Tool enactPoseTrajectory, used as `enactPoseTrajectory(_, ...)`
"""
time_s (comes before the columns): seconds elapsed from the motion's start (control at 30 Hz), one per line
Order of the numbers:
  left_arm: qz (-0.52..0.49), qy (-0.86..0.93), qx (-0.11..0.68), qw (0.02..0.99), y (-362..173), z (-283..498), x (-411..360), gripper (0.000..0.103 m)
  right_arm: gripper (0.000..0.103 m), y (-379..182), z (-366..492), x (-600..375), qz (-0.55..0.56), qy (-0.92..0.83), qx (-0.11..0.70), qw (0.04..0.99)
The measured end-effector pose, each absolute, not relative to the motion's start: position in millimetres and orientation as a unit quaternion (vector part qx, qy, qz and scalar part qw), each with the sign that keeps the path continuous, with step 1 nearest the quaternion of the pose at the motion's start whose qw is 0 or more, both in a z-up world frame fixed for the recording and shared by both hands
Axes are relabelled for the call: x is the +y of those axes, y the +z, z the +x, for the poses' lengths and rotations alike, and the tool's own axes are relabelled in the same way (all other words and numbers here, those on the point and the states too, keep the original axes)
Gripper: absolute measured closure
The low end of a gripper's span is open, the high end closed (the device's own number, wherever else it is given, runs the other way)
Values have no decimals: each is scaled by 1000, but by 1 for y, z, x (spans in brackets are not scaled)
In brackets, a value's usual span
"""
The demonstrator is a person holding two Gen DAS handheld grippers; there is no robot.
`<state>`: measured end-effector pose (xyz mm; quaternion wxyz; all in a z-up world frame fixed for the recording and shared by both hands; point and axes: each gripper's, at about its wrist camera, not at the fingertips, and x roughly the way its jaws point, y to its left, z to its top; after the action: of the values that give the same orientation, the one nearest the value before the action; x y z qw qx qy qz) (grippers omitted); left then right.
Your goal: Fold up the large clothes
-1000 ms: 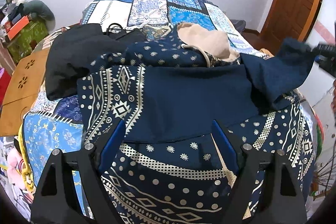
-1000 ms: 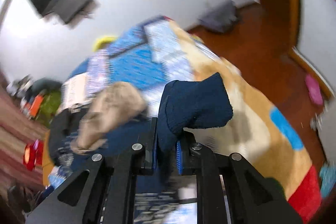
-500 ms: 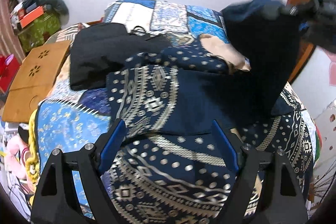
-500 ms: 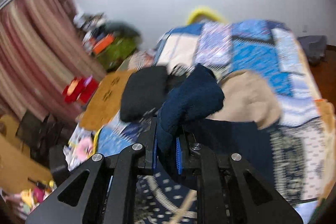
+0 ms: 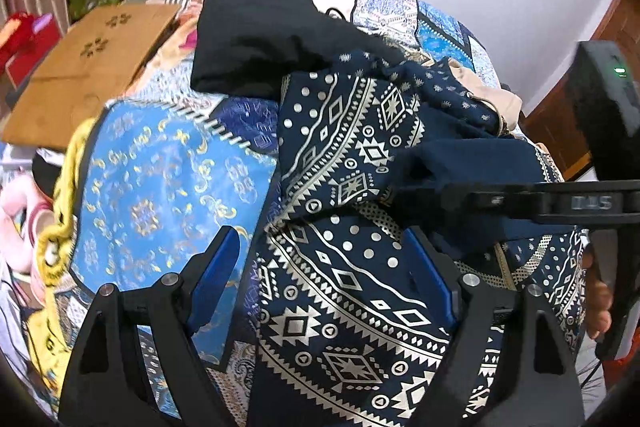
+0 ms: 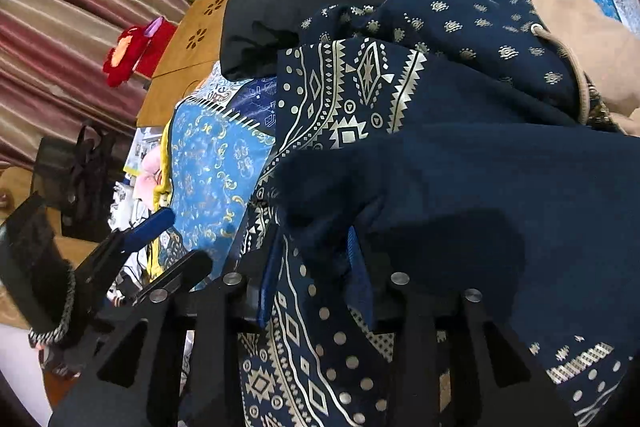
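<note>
On a patchwork-quilted bed [image 5: 168, 187], the navy white-patterned garment [image 5: 352, 311] lies spread; right claw [image 6: 316, 267], just opening, straddles its plain fold, left claw [image 5: 320, 279] gaping. Black folded clothing [image 5: 256, 39] behind; marking unreadable.

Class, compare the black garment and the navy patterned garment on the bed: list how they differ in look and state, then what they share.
The black garment is plain, while the navy patterned garment carries white geometric and dotted print. The black garment lies as a compact bundle farther back, while the navy patterned garment is spread wide and partly folded over itself. No gripper touches the black garment, while the right gripper has the navy patterned garment's cloth between its fingers. Both are dark fabrics on the patchwork bedspread.
</note>
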<state>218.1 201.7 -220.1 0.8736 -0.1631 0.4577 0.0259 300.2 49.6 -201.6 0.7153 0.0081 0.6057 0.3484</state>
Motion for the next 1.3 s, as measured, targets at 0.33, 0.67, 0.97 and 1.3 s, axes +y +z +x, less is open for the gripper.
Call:
enactPoseTrajectory(0.33, -196, -33, 478, 856, -237, 234, 171, 21, 37, -127, 281, -38, -15, 306, 485, 819)
enactPoseTrajectory(0.67, -181, 19, 509, 841, -269, 260, 159, 80, 34, -136, 282, -181, 17, 148, 474, 868)
enactPoseTrajectory(0.97, -73, 23, 406, 911, -176, 254, 127, 99, 34, -142, 291, -241, 11, 62, 473, 879)
enactPoseTrajectory(1.3, -62, 60, 372, 924, -152, 292, 158, 99, 34, -159, 301, -201, -35, 106, 477, 872)
